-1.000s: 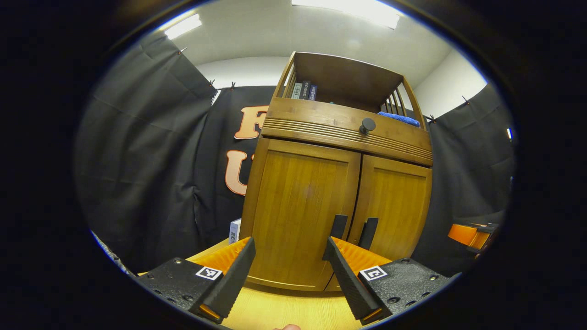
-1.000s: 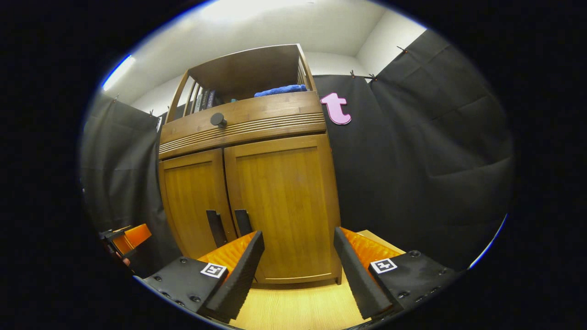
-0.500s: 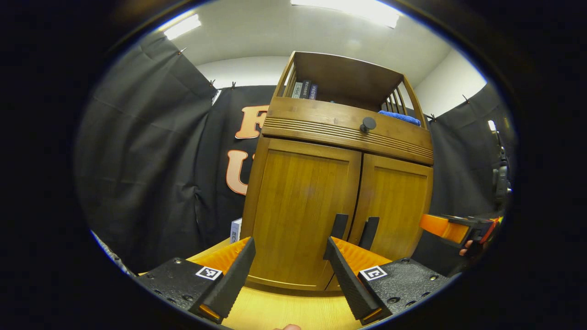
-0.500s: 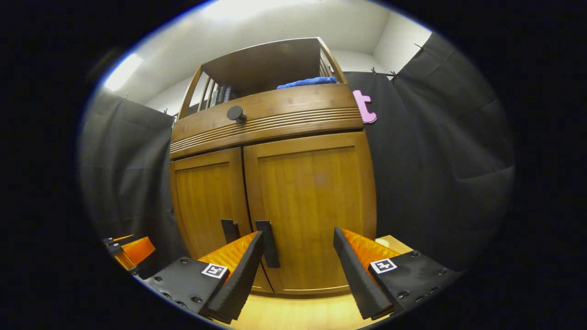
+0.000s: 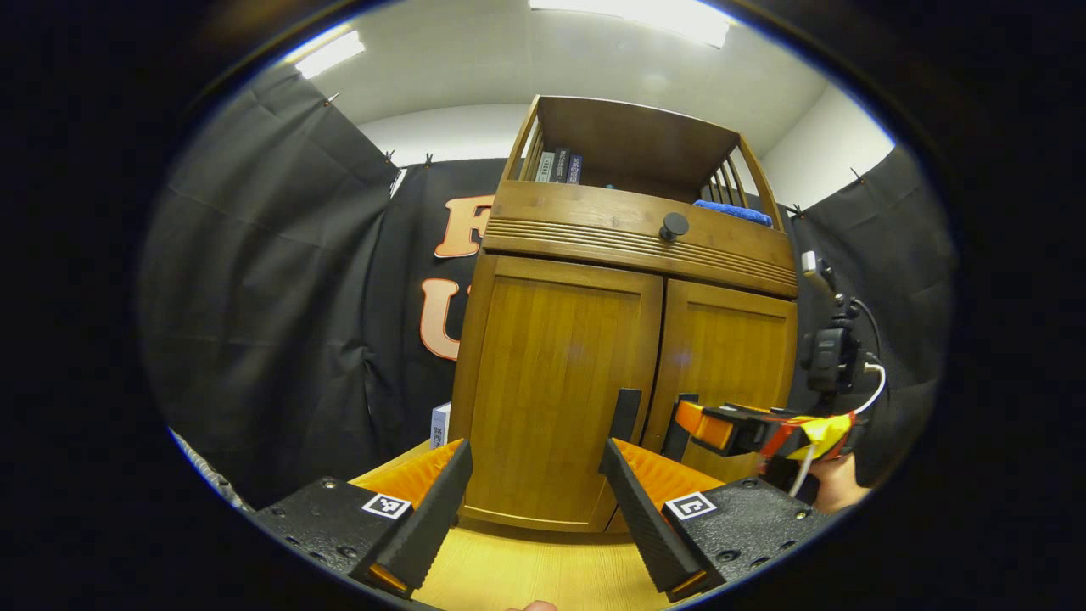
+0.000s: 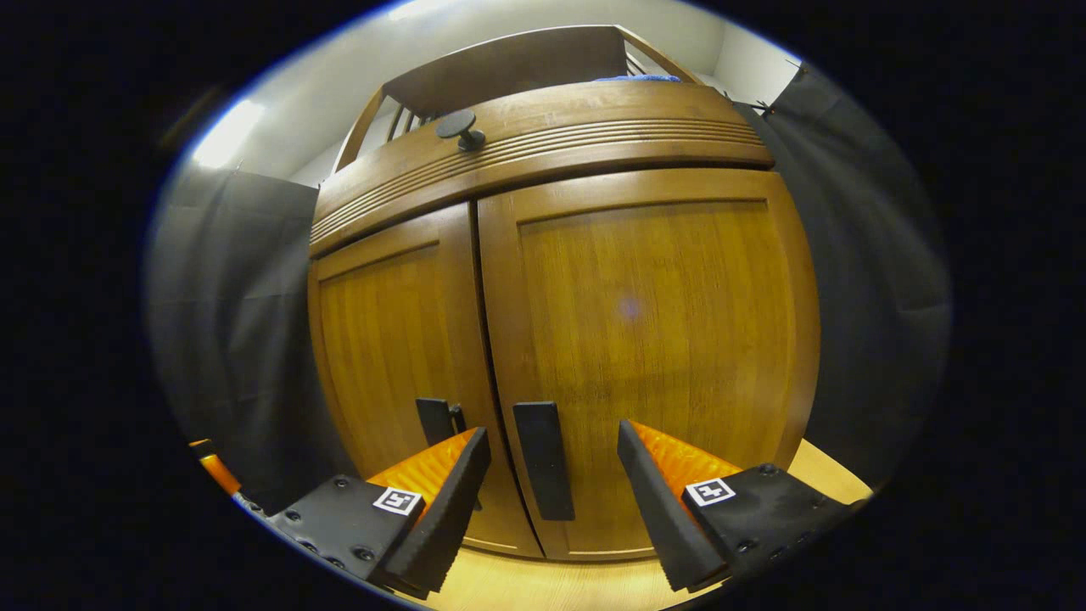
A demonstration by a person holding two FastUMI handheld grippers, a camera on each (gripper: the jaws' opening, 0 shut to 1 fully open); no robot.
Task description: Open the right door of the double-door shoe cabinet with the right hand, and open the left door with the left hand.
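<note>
black cloth walls enclose the booth on both sides, with a white ceiling and strip lights above. on the light wooden tabletop (image 5: 526,577) stands the shoe cabinet (image 5: 628,246), its open upper shelf holding books (image 5: 556,166) and a blue cloth (image 5: 734,212), with a round dark knob (image 5: 674,226) on the ribbed band below the shelf. both doors are shut. left door (image 5: 551,390) and right door (image 5: 730,365) meet at the centre seam, each with a dark vertical handle beside that seam. left gripper (image 5: 534,518) sits low in front of the left door, fingers spread apart and holding nothing; the left door handle (image 5: 626,414) shows just above its right-hand finger. in the right gripper view, the right gripper (image 6: 551,509) is close to the right door (image 6: 653,339), fingers spread wide, with the right door handle (image 6: 543,458) standing between them, neither finger touching it. in the left gripper view, the right gripper (image 5: 721,428) reaches the right door's handle, a hand (image 5: 836,484) behind it.
</note>
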